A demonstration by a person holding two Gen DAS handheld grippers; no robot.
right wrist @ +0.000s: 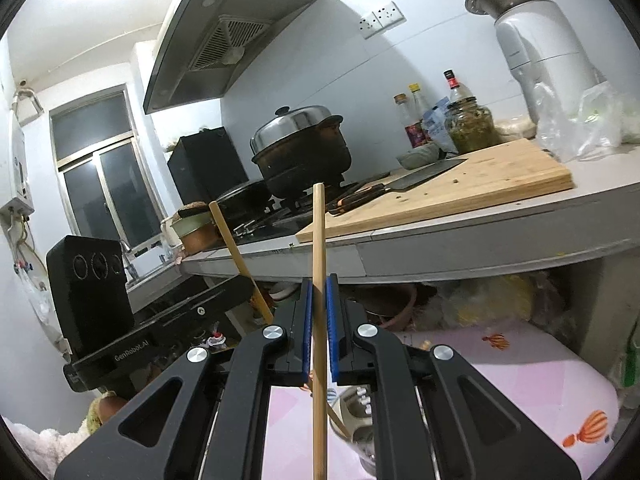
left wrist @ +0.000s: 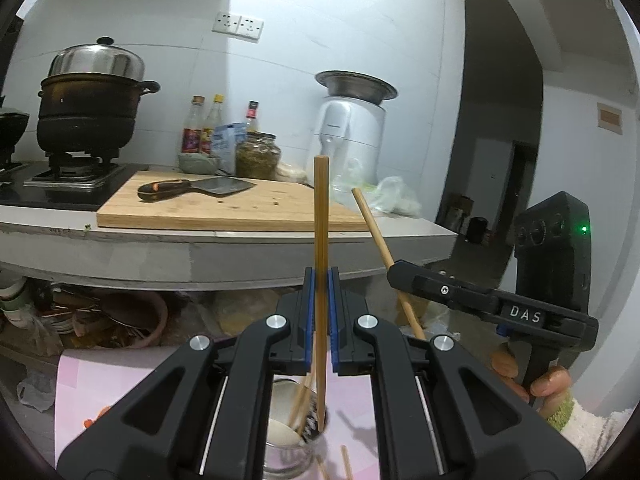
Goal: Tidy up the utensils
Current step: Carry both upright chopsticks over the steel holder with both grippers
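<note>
My left gripper (left wrist: 321, 274) is shut on a dark brown chopstick (left wrist: 321, 216) that stands upright between the blue pads. Its lower tip hangs over a metal cup (left wrist: 296, 446) holding several chopsticks and a white spoon. To the right, my right gripper (left wrist: 396, 271) grips a paler chopstick (left wrist: 374, 228) that leans left. In the right wrist view, the right gripper (right wrist: 319, 282) is shut on that pale chopstick (right wrist: 319, 236), held upright. The left gripper (right wrist: 248, 288) with its slanted chopstick (right wrist: 232, 240) is at the left. The cup (right wrist: 362, 436) is partly hidden below.
A pink patterned cloth (right wrist: 520, 384) covers the low surface under the cup. Ahead runs a kitchen counter (left wrist: 240, 240) with a cutting board (left wrist: 240, 204), a cleaver (left wrist: 196, 188), a pot (left wrist: 90, 116) on the stove, bottles, a jar and a white appliance (left wrist: 348, 132). A hand (left wrist: 548, 384) holds the right gripper.
</note>
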